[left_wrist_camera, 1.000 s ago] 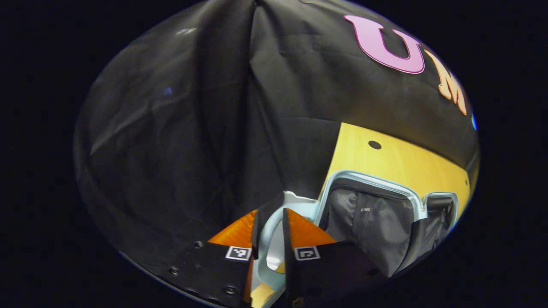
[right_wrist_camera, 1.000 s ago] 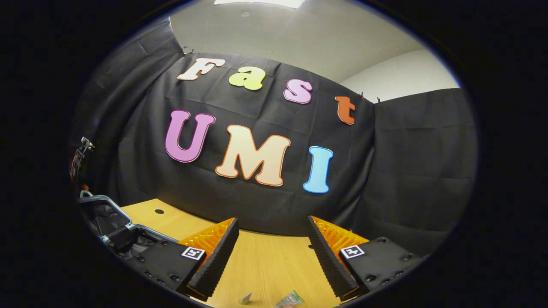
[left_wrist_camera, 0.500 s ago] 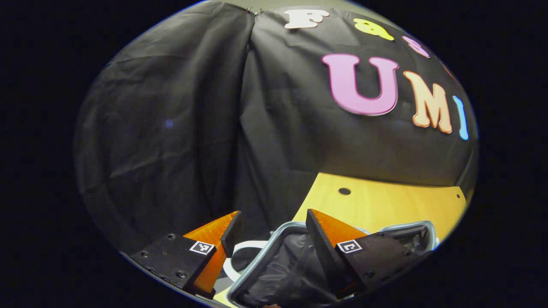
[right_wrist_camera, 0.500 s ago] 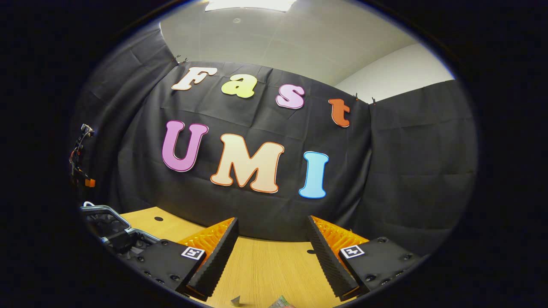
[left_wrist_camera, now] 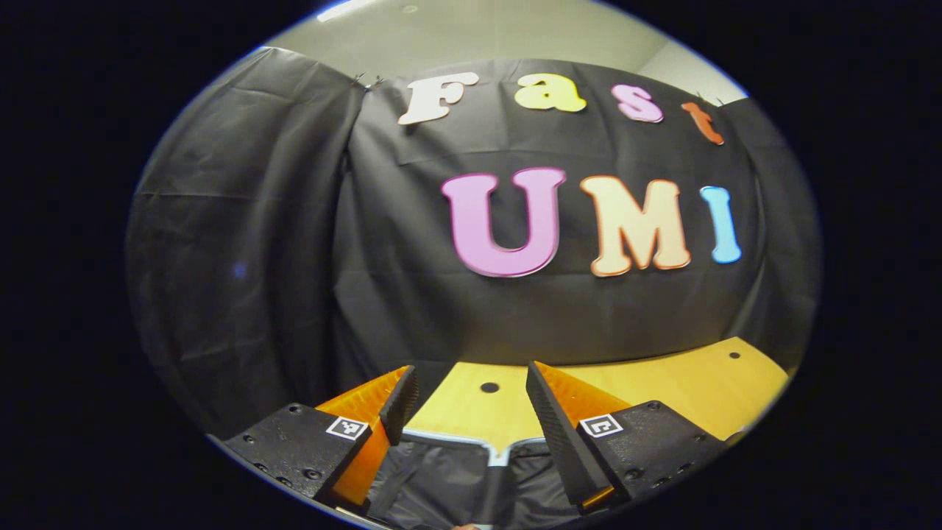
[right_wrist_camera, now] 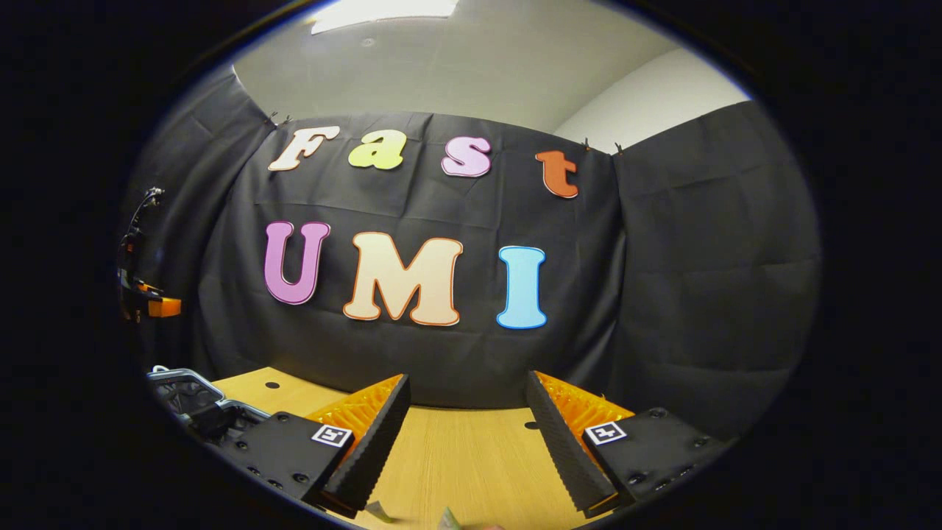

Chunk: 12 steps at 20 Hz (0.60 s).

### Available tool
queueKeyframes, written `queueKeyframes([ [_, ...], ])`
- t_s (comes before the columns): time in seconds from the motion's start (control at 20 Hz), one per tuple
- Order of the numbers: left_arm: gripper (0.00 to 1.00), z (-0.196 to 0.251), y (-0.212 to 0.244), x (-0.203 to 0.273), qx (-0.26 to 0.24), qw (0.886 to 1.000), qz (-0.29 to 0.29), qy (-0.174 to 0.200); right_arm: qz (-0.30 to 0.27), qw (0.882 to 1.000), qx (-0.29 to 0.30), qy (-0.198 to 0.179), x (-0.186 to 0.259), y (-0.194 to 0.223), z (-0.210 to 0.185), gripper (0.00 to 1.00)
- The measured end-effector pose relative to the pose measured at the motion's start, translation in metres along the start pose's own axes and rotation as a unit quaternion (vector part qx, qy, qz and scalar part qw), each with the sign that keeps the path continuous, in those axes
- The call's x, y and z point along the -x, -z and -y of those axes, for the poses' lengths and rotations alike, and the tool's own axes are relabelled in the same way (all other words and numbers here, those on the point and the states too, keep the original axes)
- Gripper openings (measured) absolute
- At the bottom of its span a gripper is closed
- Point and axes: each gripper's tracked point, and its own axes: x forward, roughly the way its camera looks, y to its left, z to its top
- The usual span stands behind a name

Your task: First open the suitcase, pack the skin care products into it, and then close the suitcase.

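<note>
The suitcase (left_wrist_camera: 456,442), pale blue at the rim with dark lining, lies open on the wooden table (left_wrist_camera: 662,386) just below my left gripper (left_wrist_camera: 469,379). That gripper is open with nothing between its fingers. In the right gripper view the open suitcase (right_wrist_camera: 184,390) sits at the far left, and part of the other gripper (right_wrist_camera: 147,302) with its wires hangs above it. My right gripper (right_wrist_camera: 467,386) is open over the table (right_wrist_camera: 456,449), holding nothing. Two small skin care packets (right_wrist_camera: 377,511) peek in at the bottom edge.
The black cloth wall stands close behind the table on the far side and on both flanks. Small round holes (left_wrist_camera: 489,387) mark the tabletop near the back edge. Bare wood (right_wrist_camera: 471,471) lies between the right gripper's fingers.
My left gripper let go of the suitcase's pale blue handle, opened, and swung up and round to face the back wall. The right gripper tilted up a little; the packets slid lower in its view.
</note>
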Motion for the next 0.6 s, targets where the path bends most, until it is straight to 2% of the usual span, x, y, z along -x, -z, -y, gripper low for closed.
queueKeyframes([
  [0.2,0.92,0.069,0.006,0.012,0.008,0.999,-0.003,0.034,-0.004,1.0,-0.001,-0.012,-0.003,0.007,0.019,0.99],
  [0.3,0.92,0.103,0.012,0.019,0.007,0.998,-0.005,0.063,-0.003,1.0,-0.003,-0.019,-0.005,0.008,0.026,0.99],
  [0.35,0.88,0.121,0.017,0.024,0.007,0.997,-0.009,0.081,-0.002,1.0,-0.004,-0.024,-0.006,0.008,0.027,0.98],
  [0.5,0.92,0.167,0.032,0.041,0.005,0.992,-0.022,0.121,-0.001,0.999,-0.005,-0.042,-0.006,0.014,0.033,0.98],
  [0.6,0.88,0.192,0.044,0.052,-0.002,0.99,-0.028,0.137,-0.002,0.998,-0.007,-0.056,-0.006,0.018,0.035,0.98],
])
